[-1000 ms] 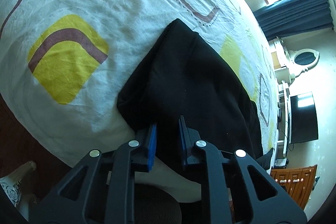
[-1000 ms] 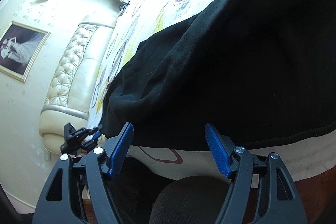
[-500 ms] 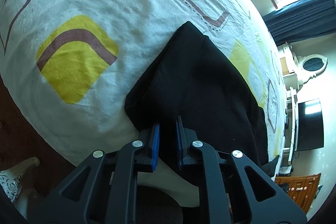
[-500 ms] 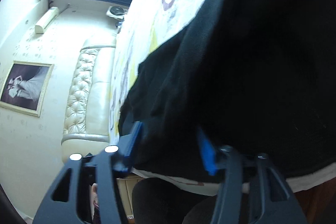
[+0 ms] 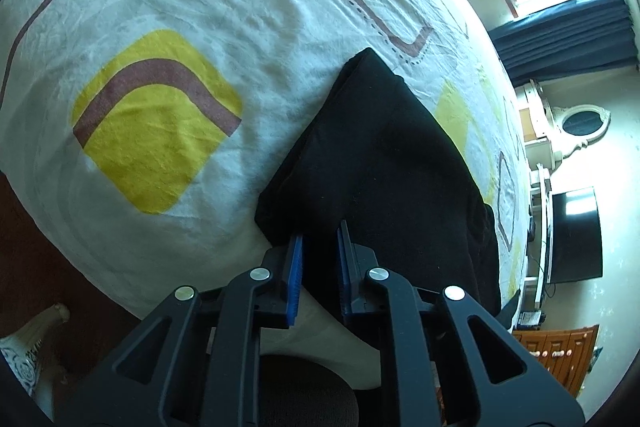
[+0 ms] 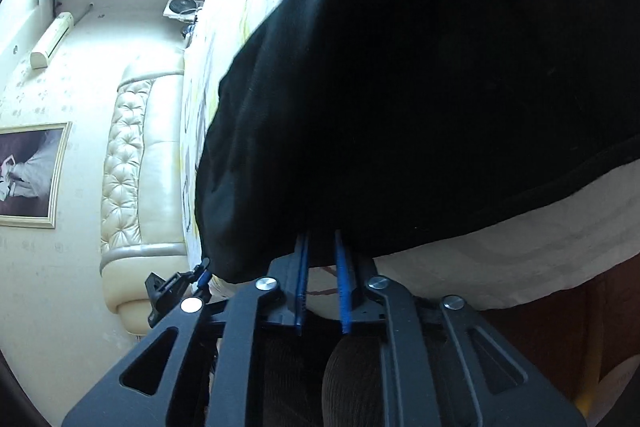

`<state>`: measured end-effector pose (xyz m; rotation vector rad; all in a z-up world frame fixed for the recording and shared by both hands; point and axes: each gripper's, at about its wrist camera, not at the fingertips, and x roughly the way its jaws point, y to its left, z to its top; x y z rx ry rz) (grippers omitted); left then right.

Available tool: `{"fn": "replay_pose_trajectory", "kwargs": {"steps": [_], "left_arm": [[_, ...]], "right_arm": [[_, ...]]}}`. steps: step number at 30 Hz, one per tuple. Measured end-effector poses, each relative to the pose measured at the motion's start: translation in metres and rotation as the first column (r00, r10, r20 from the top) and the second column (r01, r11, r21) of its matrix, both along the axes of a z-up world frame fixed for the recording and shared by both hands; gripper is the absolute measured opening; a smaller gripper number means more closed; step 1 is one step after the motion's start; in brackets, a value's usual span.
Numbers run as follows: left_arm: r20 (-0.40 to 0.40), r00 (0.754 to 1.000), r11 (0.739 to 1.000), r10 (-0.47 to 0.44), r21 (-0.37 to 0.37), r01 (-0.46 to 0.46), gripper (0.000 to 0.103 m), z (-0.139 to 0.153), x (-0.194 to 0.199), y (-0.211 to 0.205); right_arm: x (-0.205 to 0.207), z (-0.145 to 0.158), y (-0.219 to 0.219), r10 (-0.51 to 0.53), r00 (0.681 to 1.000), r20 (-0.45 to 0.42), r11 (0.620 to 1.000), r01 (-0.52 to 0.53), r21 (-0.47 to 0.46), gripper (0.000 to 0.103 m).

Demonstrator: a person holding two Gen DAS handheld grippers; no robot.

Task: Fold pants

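Left gripper: fingers narrowed on the near hem of the black pants, cloth between the blue pads.
Pants: folded dark slab lying along the near edge of the bed, on the patterned sheet.
Right gripper: fingers pinching the pants' near edge, which bulges above them.
Headboard: cream, tufted, at the bed's far end.

The black pants lie folded flat on the patterned bed, near its edge; layers seem stacked, though darkness blurs them.
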<state>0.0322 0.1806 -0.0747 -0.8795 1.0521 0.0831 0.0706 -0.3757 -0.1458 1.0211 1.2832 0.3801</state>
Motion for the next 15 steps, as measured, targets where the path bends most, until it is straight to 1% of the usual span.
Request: {"fn": "replay_pose_trajectory", "kwargs": {"steps": [1, 2, 3, 5, 6, 7, 8, 9, 10, 11, 12, 13, 14, 15], "left_arm": [[0.015, 1.0, 1.0, -0.011, 0.012, 0.011, 0.019, 0.005, -0.004, 0.0], [0.025, 1.0, 0.999, -0.019, 0.042, 0.018, 0.024, 0.01, -0.008, 0.0], [0.036, 0.999, 0.996, -0.029, 0.081, 0.026, 0.025, 0.016, -0.013, 0.0], [0.06, 0.997, 0.99, -0.046, 0.134, 0.037, 0.025, 0.028, -0.02, 0.001], [0.071, 0.996, 0.987, -0.046, 0.156, 0.034, 0.028, 0.033, -0.023, 0.002], [0.085, 0.995, 0.984, -0.047, 0.178, 0.031, 0.03, 0.038, -0.027, 0.002], [0.095, 0.994, 0.979, -0.046, 0.201, 0.026, 0.037, 0.042, -0.029, 0.002], [0.103, 0.994, 0.975, -0.044, 0.22, 0.02, 0.043, 0.046, -0.03, 0.002], [0.108, 0.993, 0.972, -0.043, 0.232, 0.017, 0.044, 0.048, -0.03, 0.002], [0.109, 0.993, 0.972, -0.043, 0.236, 0.016, 0.044, 0.05, -0.029, 0.001], [0.103, 0.994, 0.972, -0.037, 0.237, 0.011, 0.044, 0.05, -0.028, 0.0], [0.096, 0.995, 0.973, -0.027, 0.23, 0.004, 0.044, 0.049, -0.026, -0.001], [0.092, 0.996, 0.977, -0.017, 0.215, -0.003, 0.044, 0.048, -0.024, -0.003], [0.087, 0.996, 0.98, -0.009, 0.2, -0.009, 0.045, 0.046, -0.022, -0.005]], "right_arm": [[-0.002, 0.008, -0.008, -0.008, 1.0, 0.028, 1.0, 0.009, -0.016, 0.035], [-0.004, 0.017, -0.019, -0.027, 0.998, 0.058, 0.999, 0.029, -0.044, 0.047], [-0.007, 0.027, -0.036, -0.058, 0.994, 0.091, 0.993, 0.067, -0.093, 0.054], [-0.008, 0.046, -0.082, -0.138, 0.978, 0.155, 0.972, 0.163, -0.168, 0.054], [-0.004, 0.055, -0.114, -0.187, 0.965, 0.183, 0.954, 0.223, -0.2, 0.054], [-0.004, 0.065, -0.146, -0.237, 0.948, 0.212, 0.926, 0.287, -0.246, 0.054], [-0.002, 0.075, -0.18, -0.273, 0.931, 0.243, 0.886, 0.341, -0.313, 0.054], [-0.002, 0.084, -0.209, -0.3, 0.914, 0.273, 0.838, 0.389, -0.383, 0.054], [-0.001, 0.093, -0.242, -0.329, 0.893, 0.308, 0.763, 0.443, -0.47, 0.054], [0.001, 0.098, -0.268, -0.351, 0.879, 0.323, 0.703, 0.475, -0.53, 0.055], [0.006, 0.097, -0.3, -0.375, 0.874, 0.307, 0.654, 0.485, -0.581, 0.058], [0.009, 0.093, -0.32, -0.398, 0.87, 0.29, 0.627, 0.489, -0.606, 0.058], [0.013, 0.085, -0.342, -0.424, 0.866, 0.265, 0.612, 0.49, -0.621, 0.058], [0.017, 0.076, -0.356, -0.433, 0.871, 0.233, 0.619, 0.475, -0.626, 0.058]]}}
